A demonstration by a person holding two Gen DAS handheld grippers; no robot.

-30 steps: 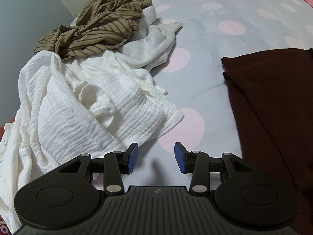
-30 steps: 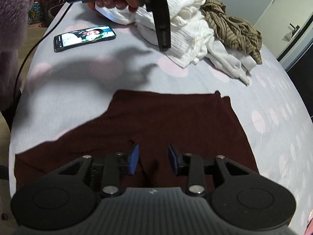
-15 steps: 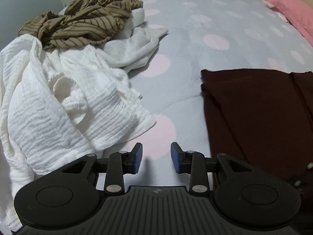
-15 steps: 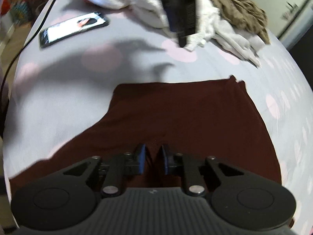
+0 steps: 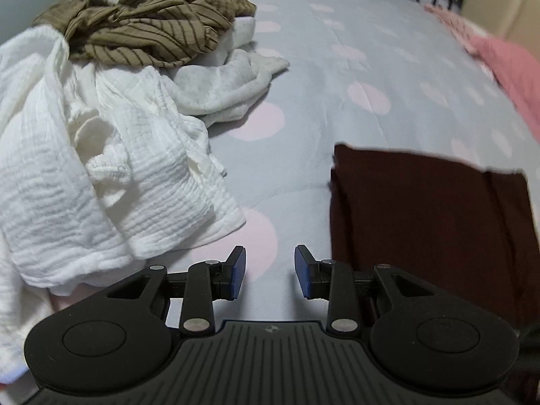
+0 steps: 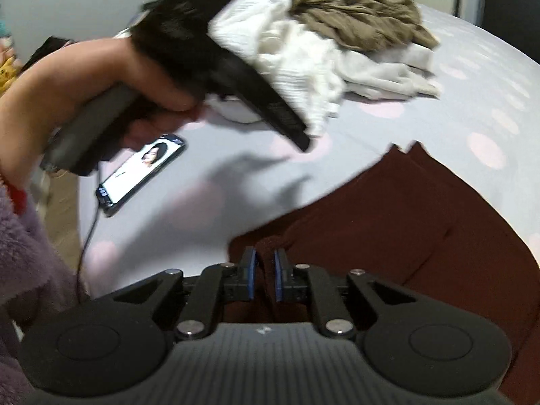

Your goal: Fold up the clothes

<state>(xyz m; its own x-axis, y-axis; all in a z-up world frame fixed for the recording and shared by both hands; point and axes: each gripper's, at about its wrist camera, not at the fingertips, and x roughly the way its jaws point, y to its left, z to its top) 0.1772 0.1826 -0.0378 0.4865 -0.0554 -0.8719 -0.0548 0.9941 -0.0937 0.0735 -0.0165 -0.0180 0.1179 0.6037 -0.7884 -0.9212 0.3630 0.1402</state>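
A dark maroon garment (image 5: 428,209) lies spread on the polka-dot bed, right of my left gripper (image 5: 269,270). That gripper hovers open over bare sheet, nothing between its blue pads. In the right wrist view my right gripper (image 6: 264,278) is shut on a bunched edge of the maroon garment (image 6: 388,222) and lifts it off the sheet. The left gripper (image 6: 303,141) also shows there, held in a hand above the bed. A heap of white crinkled cloth (image 5: 94,175) and an olive striped garment (image 5: 152,30) lies to the left.
A phone (image 6: 141,172) with a lit screen and cable lies on the sheet near the bed's edge. A pink blanket (image 5: 499,64) lies at the far right. A fuzzy purple sleeve (image 6: 27,270) sits at the lower left. Open sheet (image 5: 320,101) separates the heap and the maroon garment.
My right gripper closed on the maroon garment's edge and pulled it up and back, folding the cloth. The left gripper swung right, toward the garment, still open.
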